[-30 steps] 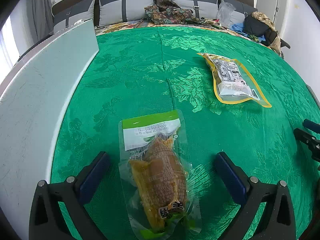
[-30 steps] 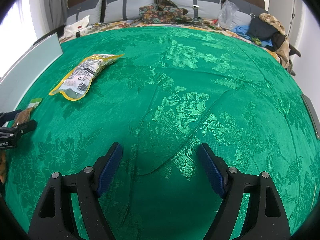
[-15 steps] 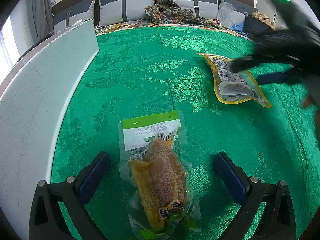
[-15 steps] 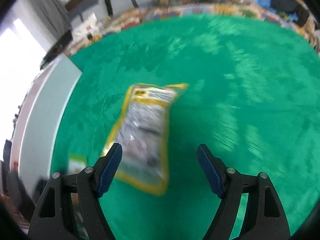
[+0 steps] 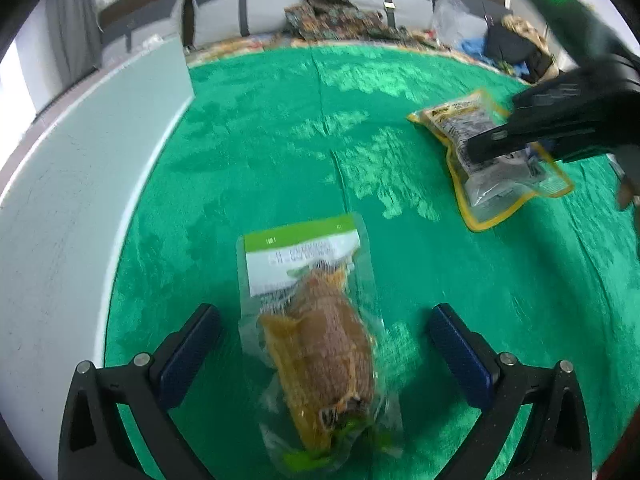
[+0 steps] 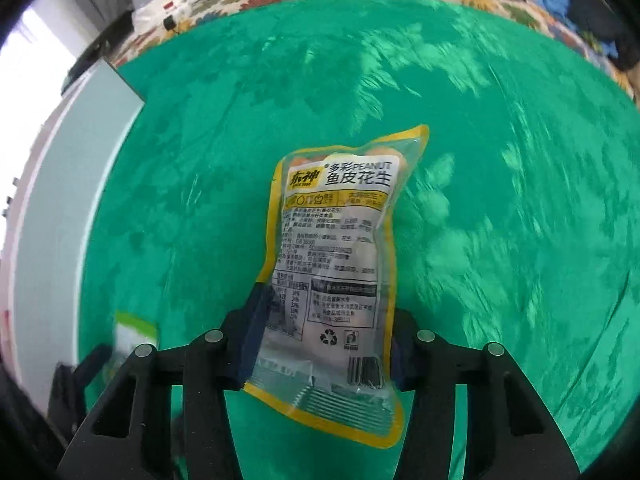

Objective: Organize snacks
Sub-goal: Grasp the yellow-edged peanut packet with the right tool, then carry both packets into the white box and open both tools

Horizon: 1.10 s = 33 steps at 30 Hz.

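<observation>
The peanut bag [image 6: 336, 264] lies flat on the green cloth [image 6: 500, 160], label side up: a clear pouch edged in yellow, with a yellow and white header reading PEANUT beside Chinese characters, a block of small print below, a recycling mark and a barcode near its lower end. The right gripper [image 6: 320, 336] straddles that lower end, its jaws closing, and the blue pads sit against both long edges of the bag; seen from the left camera, one black finger crosses the bag's middle.

Well apart from it, nearer the pale board [image 5: 80, 200] along the cloth's edge, lies the corn pack [image 5: 316, 332]: a clear vacuum pouch with a green and white header and a brownish-yellow cob inside, a touch of green at its near end. The left gripper [image 5: 320, 344] hangs over it with jaws wide, just starting to close, the pack between the pads but touched by neither

Grey cushions [image 5: 260, 12] and heaped clothes [image 5: 332, 16] line the far side
</observation>
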Each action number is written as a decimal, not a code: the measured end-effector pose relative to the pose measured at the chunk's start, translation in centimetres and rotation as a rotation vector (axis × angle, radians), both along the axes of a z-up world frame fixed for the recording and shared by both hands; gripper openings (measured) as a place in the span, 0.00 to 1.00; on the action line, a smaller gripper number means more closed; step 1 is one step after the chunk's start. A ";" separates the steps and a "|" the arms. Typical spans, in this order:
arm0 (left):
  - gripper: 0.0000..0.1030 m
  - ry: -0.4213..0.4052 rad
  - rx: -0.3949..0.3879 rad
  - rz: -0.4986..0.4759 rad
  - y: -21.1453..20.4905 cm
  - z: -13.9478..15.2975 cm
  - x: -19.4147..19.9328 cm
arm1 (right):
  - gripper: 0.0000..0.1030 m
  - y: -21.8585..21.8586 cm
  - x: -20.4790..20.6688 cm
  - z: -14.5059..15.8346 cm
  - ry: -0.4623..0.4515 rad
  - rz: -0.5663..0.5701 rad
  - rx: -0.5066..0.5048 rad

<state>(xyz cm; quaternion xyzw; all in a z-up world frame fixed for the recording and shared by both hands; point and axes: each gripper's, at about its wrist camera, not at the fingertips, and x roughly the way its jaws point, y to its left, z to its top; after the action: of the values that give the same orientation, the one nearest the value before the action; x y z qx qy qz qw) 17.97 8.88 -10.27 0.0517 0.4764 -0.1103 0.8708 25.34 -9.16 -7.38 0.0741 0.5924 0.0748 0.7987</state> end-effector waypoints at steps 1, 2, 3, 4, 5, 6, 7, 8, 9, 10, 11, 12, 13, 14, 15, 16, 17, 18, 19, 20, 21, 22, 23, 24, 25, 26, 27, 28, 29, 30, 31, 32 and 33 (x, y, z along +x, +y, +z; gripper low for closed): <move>0.76 -0.002 -0.004 -0.006 0.2 0.3 -0.2 | 0.40 -0.6 -0.5 0.4 -0.007 -0.003 0.025; 0.60 -0.005 -0.006 -0.011 0.3 0.6 -0.4 | 0.36 -1.5 -1.3 0.8 -0.017 -0.006 0.070; 0.60 0.016 -0.020 -0.018 0.6 0.8 -0.5 | 0.27 -2.4 -2.2 1.5 -0.025 -0.009 0.103; 0.59 0.021 -0.031 -0.019 0.9 0.9 -0.6 | 0.25 -3.5 -2.8 2.0 -0.029 -0.010 0.134; 0.58 0.027 -0.048 -0.018 1.2 0.9 -0.7 | 0.25 -4.3 -3.5 2.3 -0.029 -0.016 0.166; 0.58 0.028 -0.060 -0.016 1.4 0.9 -1.0 | 0.25 -5.0 -4.4 2.7 -0.032 -0.023 0.179; 0.57 0.030 -0.072 -0.010 1.7 1.0 -1.4 | 0.25 -5.7 -5.3 3.0 -0.038 -0.024 0.177; 0.57 0.034 -0.092 0.000 2.0 1.0 -1.7 | 0.25 -6.0 -5.8 3.1 -0.039 -0.025 0.178; 0.57 0.040 -0.127 0.014 2.5 1.1 -2.1 | 0.25 -6.8 -6.8 3.1 -0.043 -0.032 0.198; 0.56 0.043 -0.147 0.024 2.7 1.2 -2.5 | 0.25 -7.2 -7.3 3.1 -0.045 -0.038 0.220; 0.56 0.047 -0.167 0.035 2.9 1.3 -3.0 | 0.25 -8.1 -8.2 3.0 -0.051 -0.049 0.267; 0.56 0.053 -0.184 0.045 3.1 1.3 -3.4 | 0.25 -8.8 -8.5 2.7 -0.054 -0.055 0.290; 0.57 0.056 -0.189 0.051 3.1 1.3 -3.6 | 0.25 -9.1 -9.0 2.6 -0.056 -0.057 0.289; 0.57 0.059 -0.192 0.055 3.0 1.3 -4.0 | 0.28 -9.5 -9.5 2.2 -0.057 -0.055 0.271; 0.57 0.060 -0.194 0.058 2.9 1.3 -4.3 | 0.30 -9.8 -9.9 1.7 -0.048 -0.055 0.239; 0.57 0.059 -0.192 0.058 2.8 1.3 -4.5 | 0.43 -10.1 -10.0 1.3 -0.035 -0.062 0.198; 0.57 0.056 -0.188 0.059 2.7 1.3 -4.8 | 0.62 -10.4 -10.1 0.9 -0.020 -0.071 0.164; 0.57 0.054 -0.184 0.059 2.6 1.3 -5.0 | 0.65 -10.8 -10.3 0.8 -0.009 -0.092 0.142; 0.57 0.053 -0.184 0.060 2.5 1.3 -5.1 | 0.65 -11.0 -10.3 1.0 -0.008 -0.105 0.141; 0.57 0.051 -0.181 0.063 2.4 1.3 -5.3 | 0.65 -11.1 -10.3 1.1 -0.007 -0.113 0.142; 0.57 0.050 -0.178 0.065 2.4 1.3 -5.3 | 0.67 -10.8 -10.1 1.4 -0.006 -0.117 0.130; 0.57 0.048 -0.178 0.068 2.3 1.3 -5.4 | 0.69 -10.1 -9.9 1.7 -0.006 -0.113 0.089; 0.57 0.047 -0.179 0.075 2.3 1.3 -5.4 | 0.69 -9.5 -9.6 1.9 -0.004 -0.109 0.053; 0.57 0.047 -0.179 0.082 2.2 1.2 -5.4 | 0.69 -8.1 -9.1 1.8 0.003 -0.106 -0.013; 0.57 0.048 -0.178 0.086 2.2 1.2 -5.3 | 0.73 -7.3 -8.3 1.5 0.016 -0.110 -0.044; 0.57 0.052 -0.177 0.090 2.1 1.2 -5.3 | 0.75 -6.7 -8.1 0.6 0.041 -0.114 -0.083; 0.57 0.058 -0.175 0.091 2.0 1.3 -5.3 | 0.80 -5.9 -7.7 -0.5 0.066 -0.110 -0.109; 0.57 0.064 -0.175 0.089 2.0 1.3 -5.2 | 0.86 -4.1 -7.3 -1.0 0.044 -0.080 -0.173; 0.57 0.067 -0.174 0.086 2.1 1.4 -5.2 | 0.87 -2.8 -6.9 -1.2 0.020 -0.042 -0.233; 0.57 0.068 -0.175 0.085 2.1 1.7 -5.4 | 0.88 -2.0 -6.8 -1.2 -0.021 -0.016 -0.241; 0.57 0.066 -0.182 0.085 2.2 1.9 -5.5 | 0.88 -1.7 -6.6 -1.3 -0.032 0.003 -0.213; 0.57 0.064 -0.191 0.085 2.4 2.2 -5.6 | 0.83 -1.7 -6.5 -1.2 -0.028 0.014 -0.209; 0.57 0.059 -0.210 0.087 2.6 2.6 -5.8 | 0.82 -1.8 -6.6 -1.1 -0.023 0.020 -0.207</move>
<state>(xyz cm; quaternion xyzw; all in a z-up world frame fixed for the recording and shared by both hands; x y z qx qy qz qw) 12.17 11.51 -7.70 -0.0639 0.4895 -0.1230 0.8609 18.72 -10.98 -8.51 -0.0157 0.5883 0.0216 0.8082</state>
